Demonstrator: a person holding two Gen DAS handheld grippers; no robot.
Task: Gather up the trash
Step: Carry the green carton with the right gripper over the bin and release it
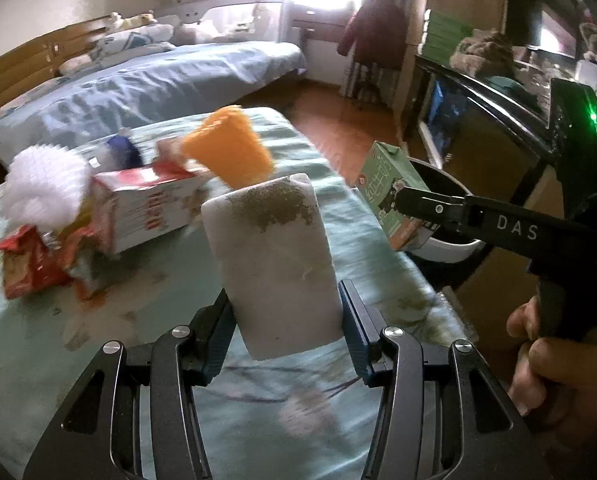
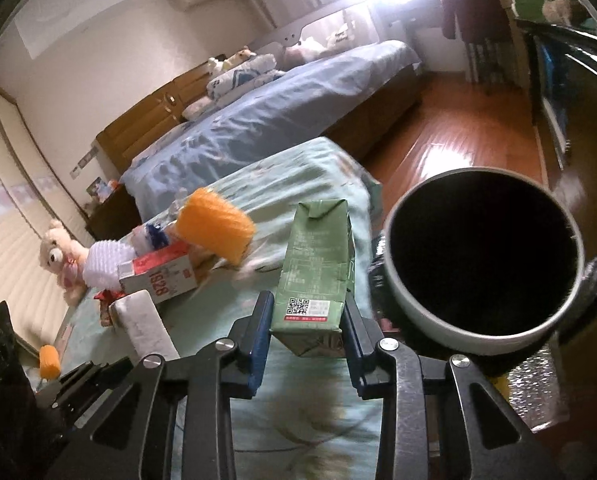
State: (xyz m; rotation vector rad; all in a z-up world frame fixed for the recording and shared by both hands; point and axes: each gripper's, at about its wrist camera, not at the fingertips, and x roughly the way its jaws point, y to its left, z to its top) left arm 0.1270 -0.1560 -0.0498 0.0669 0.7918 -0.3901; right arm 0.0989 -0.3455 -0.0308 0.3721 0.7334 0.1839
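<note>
My left gripper [image 1: 288, 314] is shut on a white foam block [image 1: 274, 264] with a greenish stain, held upright over the pale green table cover [image 1: 58, 344]. The block also shows in the right wrist view [image 2: 142, 322]. My right gripper [image 2: 306, 334] is shut on a green milk carton [image 2: 316, 272], held beside the rim of a round bin [image 2: 418, 316] with a dark inside. In the left wrist view the carton [image 1: 392, 190] hangs in the right gripper's fingers [image 1: 426, 200] over the bin [image 1: 446, 246].
On the table lie an orange foam net [image 1: 230, 150], a red-and-white carton [image 1: 146, 208], a white foam net [image 1: 44, 188] and red wrappers [image 1: 30, 264]. A blue-covered bed [image 2: 266, 120] stands behind. A teddy bear [image 2: 60, 260] sits left. Wooden floor [image 2: 458, 148] lies right.
</note>
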